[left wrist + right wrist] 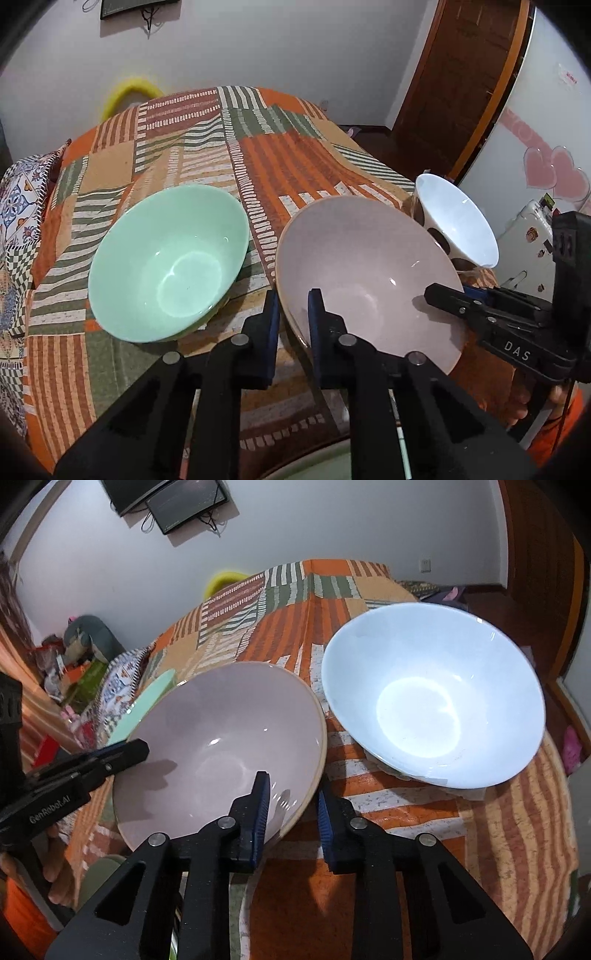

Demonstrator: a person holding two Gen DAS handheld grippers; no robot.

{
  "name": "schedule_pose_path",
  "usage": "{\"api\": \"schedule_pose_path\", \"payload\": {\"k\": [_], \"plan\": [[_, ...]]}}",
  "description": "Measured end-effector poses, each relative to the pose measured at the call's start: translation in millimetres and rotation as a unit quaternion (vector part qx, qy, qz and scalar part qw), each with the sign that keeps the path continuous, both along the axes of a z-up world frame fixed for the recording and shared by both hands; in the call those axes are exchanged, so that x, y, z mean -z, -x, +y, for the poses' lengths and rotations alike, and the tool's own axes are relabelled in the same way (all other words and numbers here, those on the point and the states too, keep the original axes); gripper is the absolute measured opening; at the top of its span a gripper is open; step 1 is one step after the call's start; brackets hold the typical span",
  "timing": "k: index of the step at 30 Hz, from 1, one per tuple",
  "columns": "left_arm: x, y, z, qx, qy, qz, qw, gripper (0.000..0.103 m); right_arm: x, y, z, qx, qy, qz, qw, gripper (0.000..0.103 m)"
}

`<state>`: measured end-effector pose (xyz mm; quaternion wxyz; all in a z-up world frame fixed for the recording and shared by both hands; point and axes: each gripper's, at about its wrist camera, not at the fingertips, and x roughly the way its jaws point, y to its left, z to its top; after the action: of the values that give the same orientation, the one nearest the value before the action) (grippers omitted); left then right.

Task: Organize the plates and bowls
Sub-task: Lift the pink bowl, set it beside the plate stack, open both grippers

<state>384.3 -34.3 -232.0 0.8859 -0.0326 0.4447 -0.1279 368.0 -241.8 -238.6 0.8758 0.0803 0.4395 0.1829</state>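
Bowls are set in a row on a surface [295,155] covered by a striped patchwork cloth: a green bowl [166,262] on the left, a pink bowl [369,266] in the middle, a white bowl [436,694] on the right. The pink bowl's rim is gripped on opposite sides by both tools, the left tool [293,306] on its left edge and the right tool [293,794] on its right edge, one pad inside and one outside.
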Motion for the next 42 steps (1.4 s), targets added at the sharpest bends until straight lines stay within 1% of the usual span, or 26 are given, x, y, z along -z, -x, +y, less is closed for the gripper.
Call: {"api": "schedule_pose_path", "payload": {"k": [5,8,9,13,19,25,29,33,37,42], "plan": [[-12,16,6,-0.006,0.012,-0.002,0.9999,0.014,-13,11,-4,-0.005,-0.01,-0.009,1.0,0.019],[-26,33,6,-0.006,0.003,-0.02,0.9998,0.014,-28,21,-3,-0.007,-0.012,-0.025,1.0,0.019],[-35,43,7,-0.007,-0.001,-0.03,0.9995,0.014,-36,27,-2,-0.009,-0.012,-0.032,0.999,0.019],[-64,71,15,-0.012,0.0,-0.056,0.9984,0.014,-56,41,8,-0.02,-0.013,-0.05,0.998,0.019],[-102,118,37,-0.033,-0.006,-0.087,0.9956,0.014,-87,72,31,-0.043,-0.013,-0.082,0.996,0.019],[-128,169,69,-0.062,-0.012,-0.106,0.9924,0.014,-101,98,63,-0.078,-0.015,-0.096,0.992,0.019],[-135,199,94,-0.088,-0.018,-0.109,0.99,0.014,-106,113,86,-0.106,-0.019,-0.103,0.989,0.019],[-134,226,117,-0.114,-0.024,-0.106,0.9875,0.014,-104,123,112,-0.133,-0.02,-0.107,0.985,0.019],[-124,246,142,-0.138,-0.026,-0.097,0.9853,0.014,-95,133,133,-0.158,-0.023,-0.097,0.982,0.019],[-101,262,167,-0.165,-0.02,-0.072,0.9835,0.014,-75,134,159,-0.184,-0.018,-0.078,0.98,0.019]]}}
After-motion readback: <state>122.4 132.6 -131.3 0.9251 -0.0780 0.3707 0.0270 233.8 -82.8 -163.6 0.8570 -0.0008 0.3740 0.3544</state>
